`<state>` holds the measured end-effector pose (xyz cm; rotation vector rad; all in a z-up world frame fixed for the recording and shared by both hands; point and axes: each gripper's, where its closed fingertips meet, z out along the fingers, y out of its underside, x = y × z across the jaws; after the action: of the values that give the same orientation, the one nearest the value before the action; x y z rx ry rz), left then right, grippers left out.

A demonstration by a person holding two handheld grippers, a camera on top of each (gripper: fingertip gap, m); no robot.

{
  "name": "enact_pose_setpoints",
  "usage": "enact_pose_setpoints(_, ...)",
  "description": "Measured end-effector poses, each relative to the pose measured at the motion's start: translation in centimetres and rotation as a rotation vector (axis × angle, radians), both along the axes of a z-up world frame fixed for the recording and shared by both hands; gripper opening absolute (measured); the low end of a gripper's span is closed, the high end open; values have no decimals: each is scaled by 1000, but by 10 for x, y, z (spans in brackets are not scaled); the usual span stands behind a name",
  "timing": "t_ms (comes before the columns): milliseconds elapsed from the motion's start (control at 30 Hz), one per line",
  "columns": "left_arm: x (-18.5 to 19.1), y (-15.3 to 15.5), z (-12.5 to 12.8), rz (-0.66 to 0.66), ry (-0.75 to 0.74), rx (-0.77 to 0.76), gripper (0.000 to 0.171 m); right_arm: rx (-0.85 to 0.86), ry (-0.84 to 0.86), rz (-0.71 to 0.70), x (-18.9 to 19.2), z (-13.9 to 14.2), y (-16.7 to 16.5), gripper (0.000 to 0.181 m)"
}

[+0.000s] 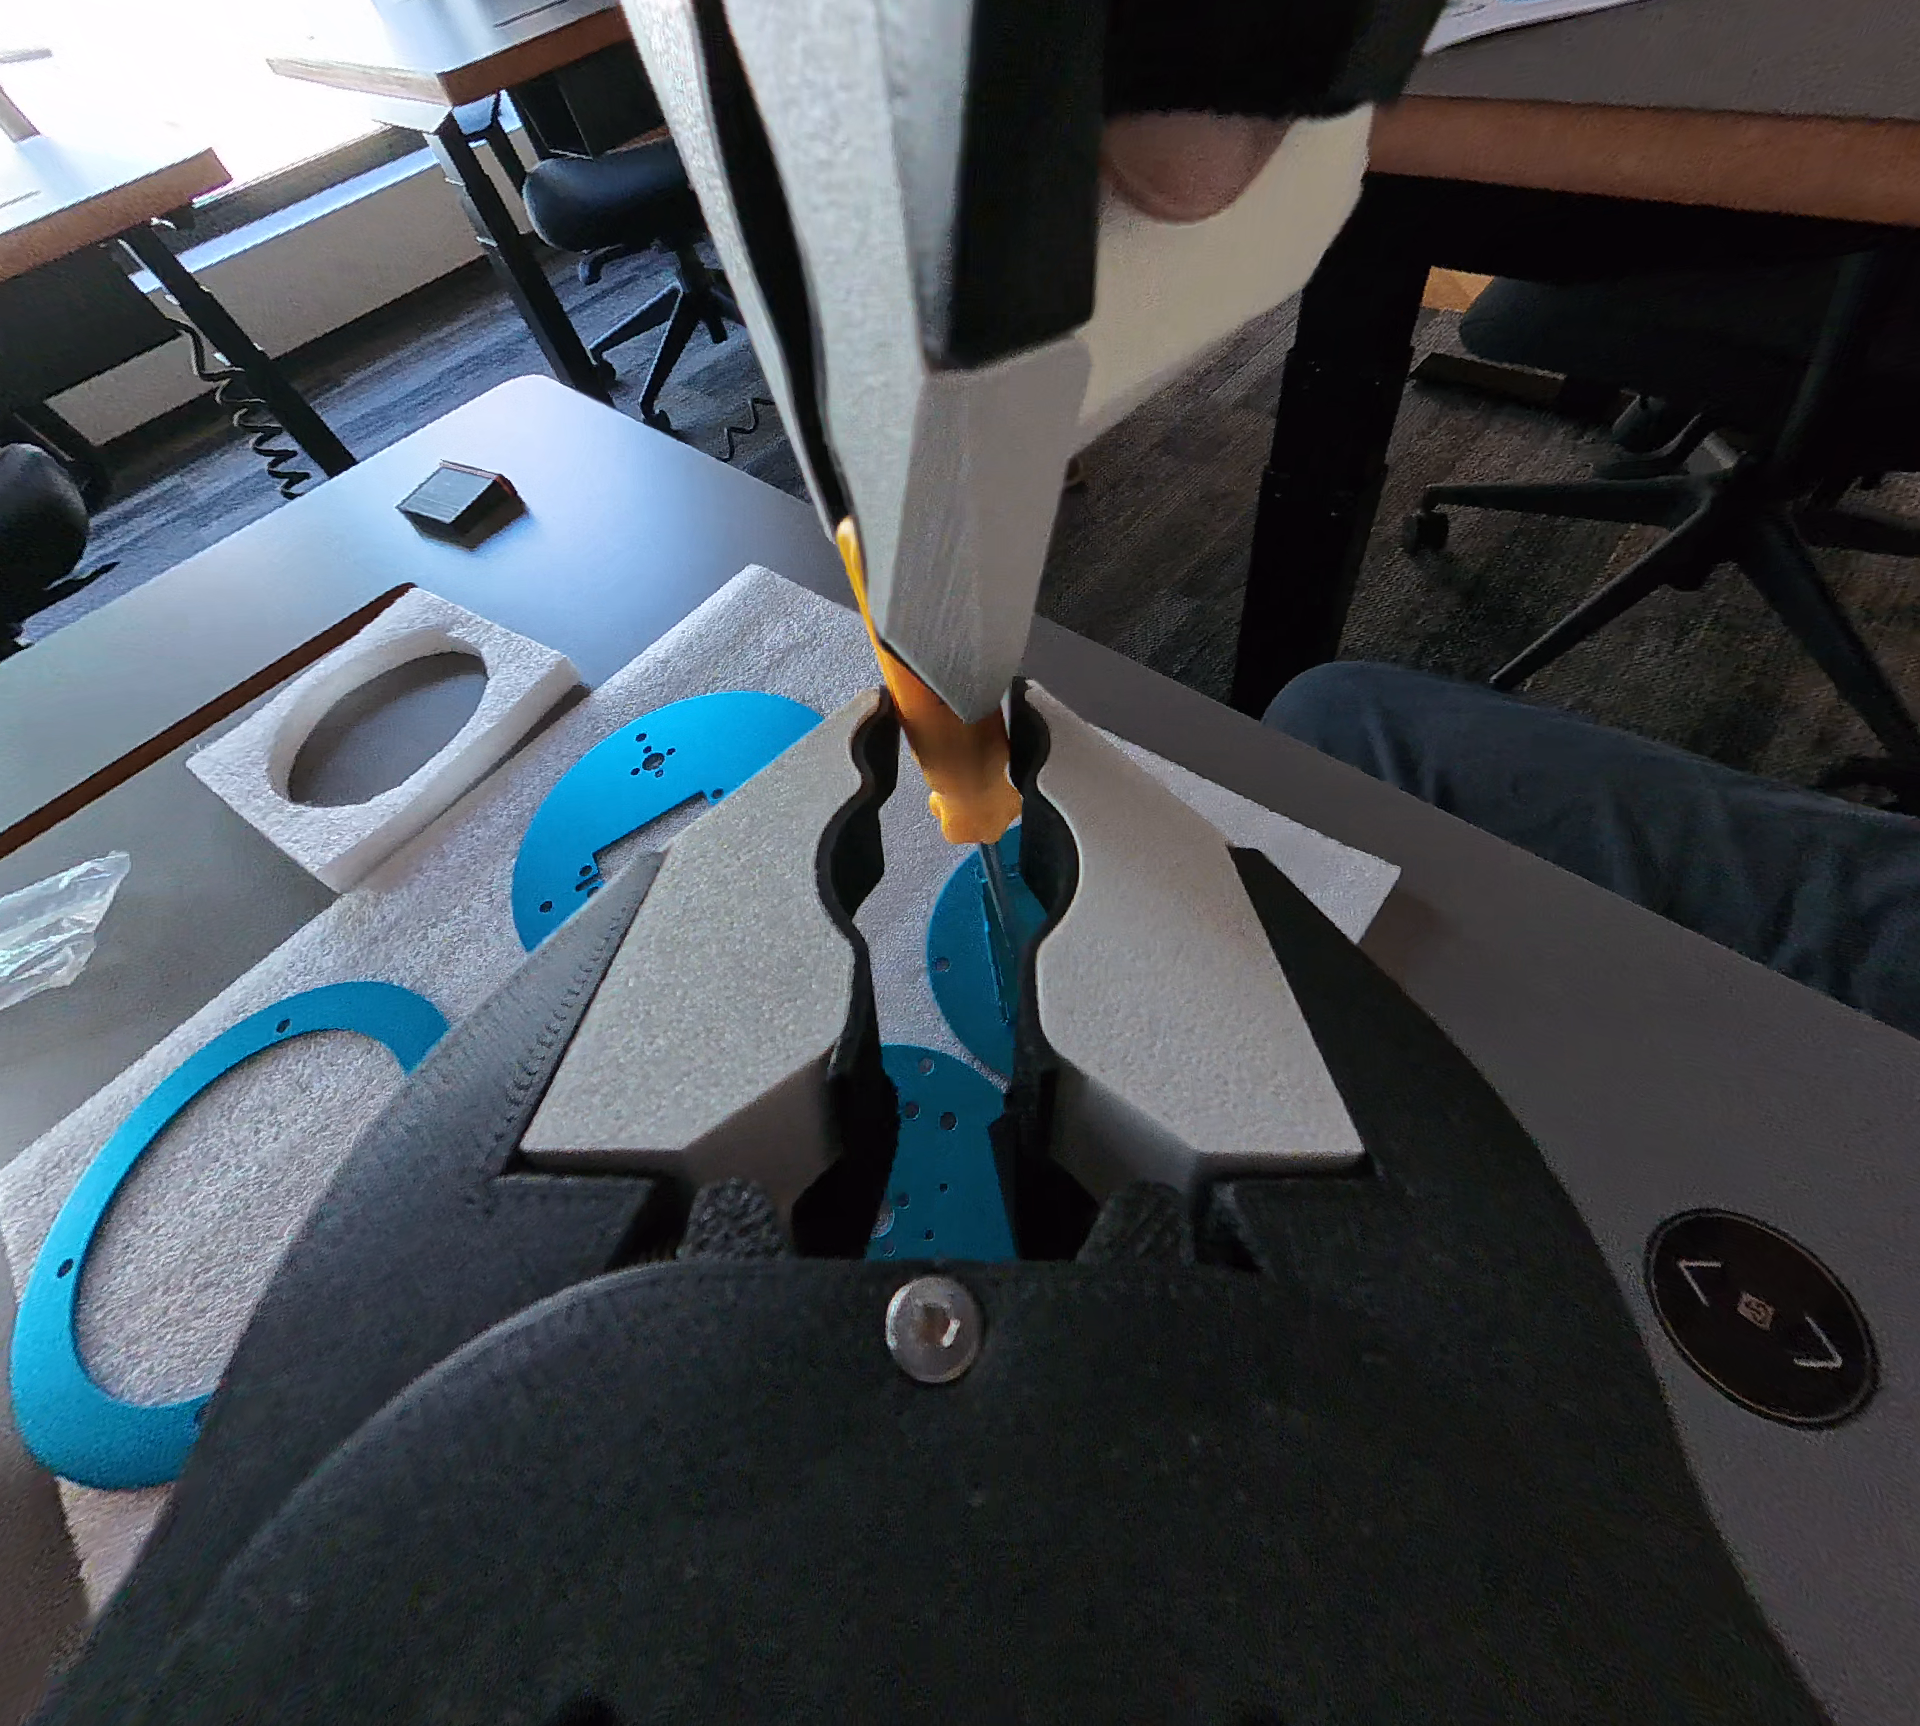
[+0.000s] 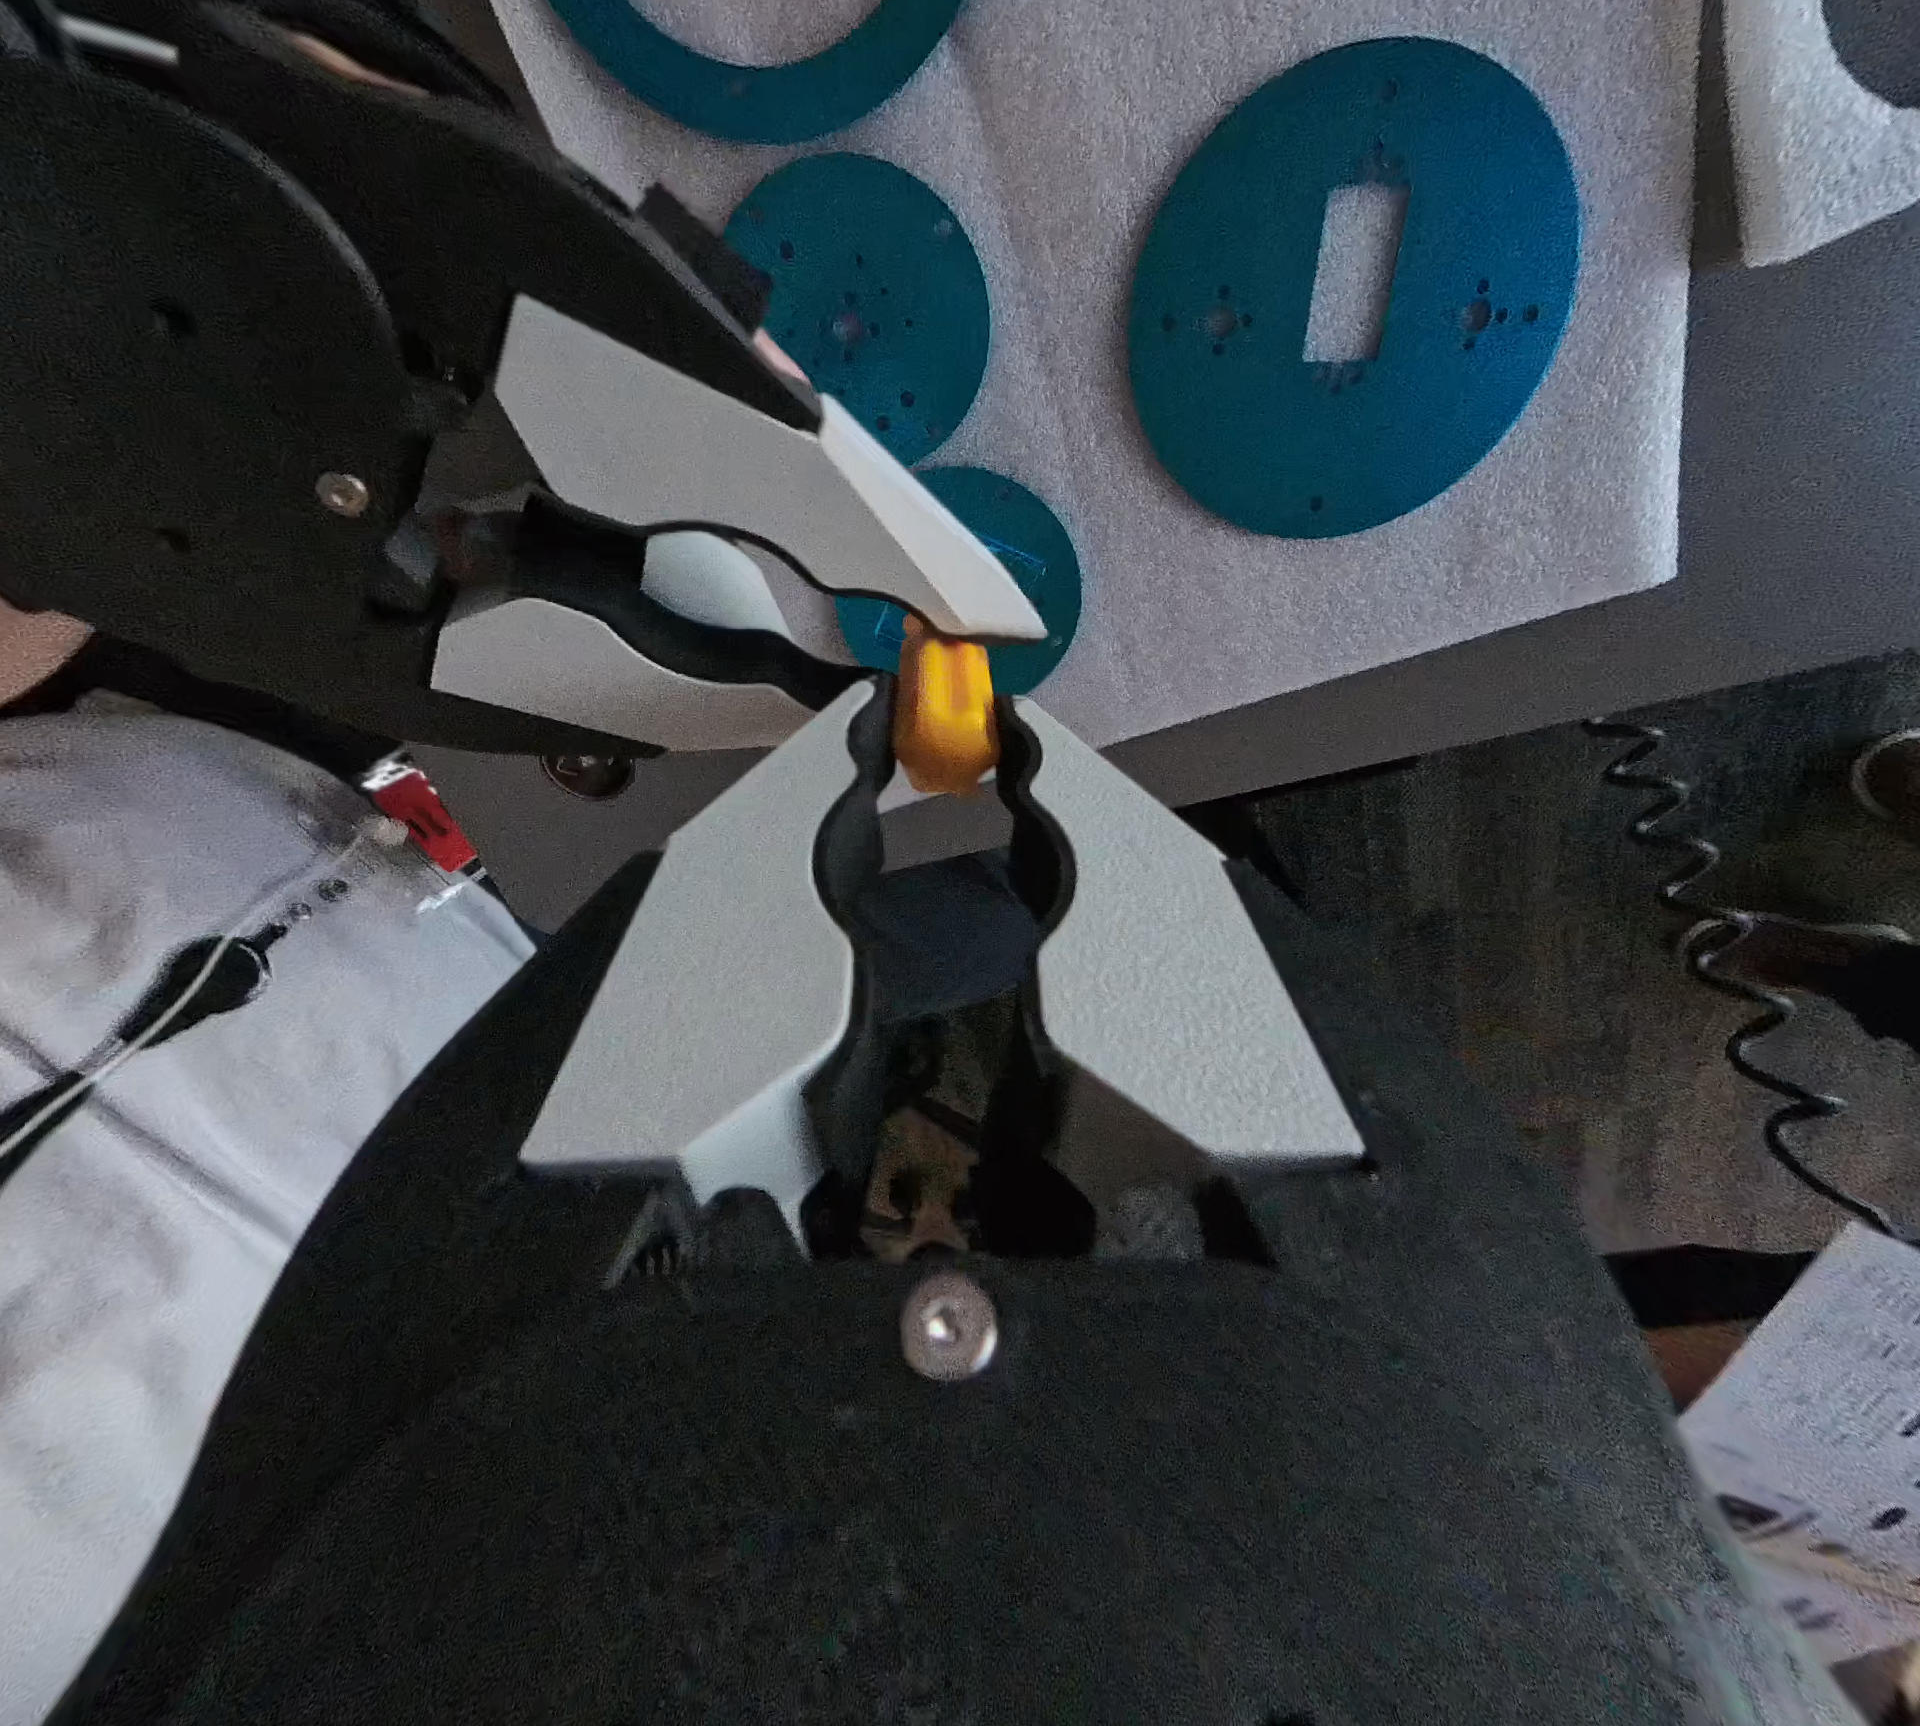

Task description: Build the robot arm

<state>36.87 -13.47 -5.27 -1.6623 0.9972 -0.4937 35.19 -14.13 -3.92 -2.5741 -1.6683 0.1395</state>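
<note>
A small orange piece (image 1: 966, 793) sits between the tips of my left gripper (image 1: 961, 741), whose jaws are nearly closed on it. My right gripper (image 1: 935, 616) comes down from above and holds the same piece. In the right wrist view my right gripper (image 2: 940, 720) is shut on the orange piece (image 2: 940, 731), and the left gripper (image 2: 935, 648) pinches its upper end. Below lie blue metal plates on a white foam sheet (image 2: 1143, 45): a ring (image 2: 623, 55), a slotted disc (image 2: 1455, 388), and two small discs (image 2: 873, 305) (image 2: 1029, 554).
A foam block with an oval cutout (image 1: 312, 803), a small black box (image 1: 462, 502) and a clear bag (image 1: 52, 918) lie on the grey table (image 1: 1558, 1105). A person's leg (image 1: 1558, 793) is at the right edge. A coiled cable (image 2: 1714, 949) hangs below. Only a small space, under 4 cm, lies between the two pairs of fingers.
</note>
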Motion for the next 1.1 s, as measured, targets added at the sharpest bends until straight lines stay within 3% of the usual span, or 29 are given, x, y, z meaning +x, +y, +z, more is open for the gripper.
enact_pose_setpoints(67,1,-1,0,-9,0,0,18,-18,-4,-65,2,0,-2,18)
enact_pose_setpoints(200,3,-4,0,-33,-16,-15,18,55,-5,182,-1,2,-3,27)
enact_pose_setpoints(300,3,-5,0,-44,-19,-18,17,78,-17,268,0,1,-4,17)
enact_pose_setpoints(533,4,-3,-1,-20,2,-4,17,-26,-15,-80,4,0,-3,16)
enact_pose_setpoints(667,4,-6,-1,-42,-23,-22,16,20,-10,120,0,0,-6,24)
enact_pose_setpoints(767,3,-6,-1,-45,-27,-23,17,52,-8,200,-1,0,-6,19)
enact_pose_setpoints(933,1,-4,-2,-19,-2,-23,19,6,3,12,-3,0,-1,19)
enact_pose_setpoints(1100,-11,-7,-4,16,-22,-69,44,24,32,64,-8,0,0,19)
